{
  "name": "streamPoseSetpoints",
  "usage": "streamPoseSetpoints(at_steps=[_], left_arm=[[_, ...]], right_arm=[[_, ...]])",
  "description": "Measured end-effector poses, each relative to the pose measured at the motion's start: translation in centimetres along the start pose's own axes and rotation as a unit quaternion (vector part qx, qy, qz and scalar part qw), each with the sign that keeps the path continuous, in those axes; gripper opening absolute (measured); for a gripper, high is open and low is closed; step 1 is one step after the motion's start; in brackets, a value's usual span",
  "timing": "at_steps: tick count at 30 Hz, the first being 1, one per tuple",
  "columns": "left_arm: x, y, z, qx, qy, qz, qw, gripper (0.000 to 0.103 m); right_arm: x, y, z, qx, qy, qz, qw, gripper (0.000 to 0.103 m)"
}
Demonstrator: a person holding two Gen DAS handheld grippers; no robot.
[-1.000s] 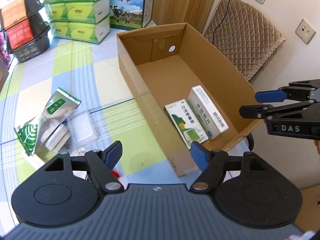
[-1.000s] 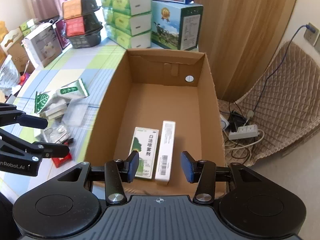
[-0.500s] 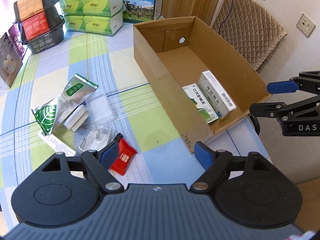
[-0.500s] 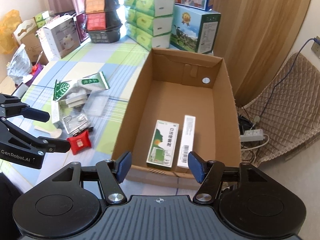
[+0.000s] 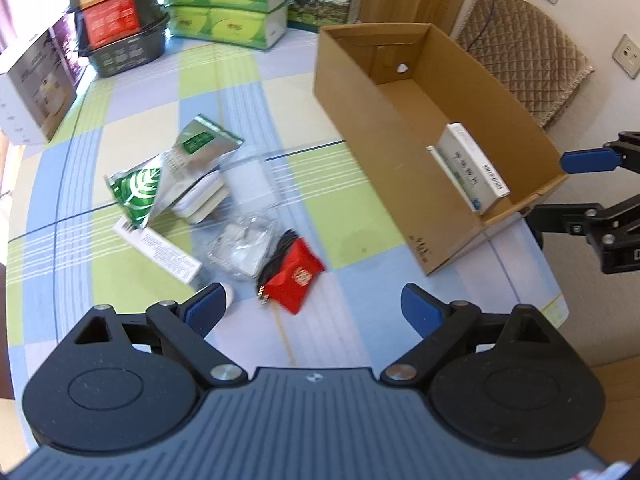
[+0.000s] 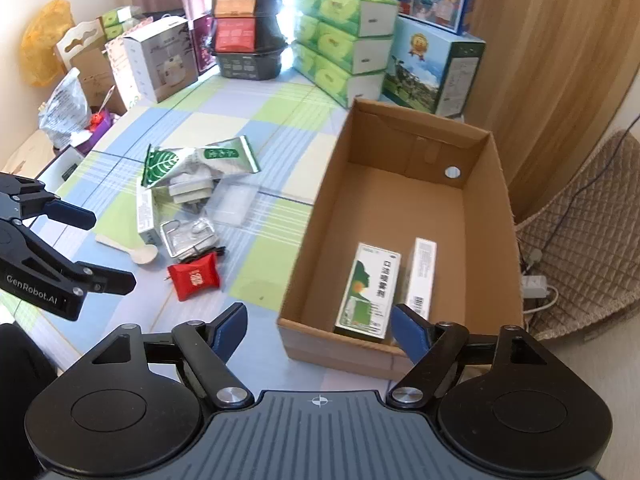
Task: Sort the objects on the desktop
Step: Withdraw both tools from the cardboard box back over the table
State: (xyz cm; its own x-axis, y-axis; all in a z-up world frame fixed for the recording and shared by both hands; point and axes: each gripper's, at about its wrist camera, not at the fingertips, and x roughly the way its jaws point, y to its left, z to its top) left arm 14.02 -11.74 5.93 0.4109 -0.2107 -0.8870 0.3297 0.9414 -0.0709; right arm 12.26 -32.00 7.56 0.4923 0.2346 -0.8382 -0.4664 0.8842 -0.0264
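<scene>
An open cardboard box [image 5: 460,208] [image 6: 308,248] stands on the checked tablecloth, holding a green-and-white carton [image 6: 368,290] and a white carton [image 6: 420,276] [image 5: 474,162]. Left of the box lies a loose pile: a red pouch [image 5: 294,276] [image 6: 194,276], a black cable [image 5: 276,254], a clear blister pack [image 5: 244,246] [image 6: 188,236], silver-green foil bags [image 5: 176,168] [image 6: 200,158], a long white box [image 5: 158,250] and a pale spoon [image 6: 132,250]. My left gripper [image 5: 316,306] [image 6: 112,248] hovers open just short of the red pouch. My right gripper [image 6: 320,330] [image 5: 560,186] is open at the box's near end. Neither holds anything.
Stacked green tissue packs [image 6: 344,40], printed cartons [image 6: 436,64], a black basket with red and orange boxes [image 6: 248,40] and a white appliance box [image 6: 160,64] line the table's far side. A quilted chair [image 6: 580,240] and power strip [image 6: 536,284] are right of the table.
Both grippers have drawn back and up from the box, opening wider. The left one has swung left toward the pile, so the red pouch and cable now lie before it.
</scene>
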Motion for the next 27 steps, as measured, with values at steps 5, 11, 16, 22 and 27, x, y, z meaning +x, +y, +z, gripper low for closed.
streamPoseSetpoints(at_steps=[5,11,16,22,27], left_arm=[[-0.2,2.4,-1.0,-0.005,0.004,0.014,0.9999,0.093],[-0.1,5.8,-2.3,-0.024,0.011,0.022,0.9994,0.094],[0.3,8.0,-3.5,-0.023,0.017,0.032,0.9991,0.095],[1.4,10.0,-5.0,0.009,0.029,0.033,0.999,0.095],[3.3,10.5,-6.5,0.07,0.044,0.037,0.9958,0.094]], right_arm=[[0.0,1.8,0.5,-0.015,-0.008,0.016,1.0,0.08],[0.4,4.5,1.3,-0.035,-0.012,0.04,0.999,0.082],[1.7,6.8,1.6,-0.057,-0.006,0.062,0.996,0.083],[4.3,9.1,1.1,-0.089,0.013,0.084,0.992,0.085],[7.2,10.8,0.8,-0.106,0.032,0.091,0.99,0.085]])
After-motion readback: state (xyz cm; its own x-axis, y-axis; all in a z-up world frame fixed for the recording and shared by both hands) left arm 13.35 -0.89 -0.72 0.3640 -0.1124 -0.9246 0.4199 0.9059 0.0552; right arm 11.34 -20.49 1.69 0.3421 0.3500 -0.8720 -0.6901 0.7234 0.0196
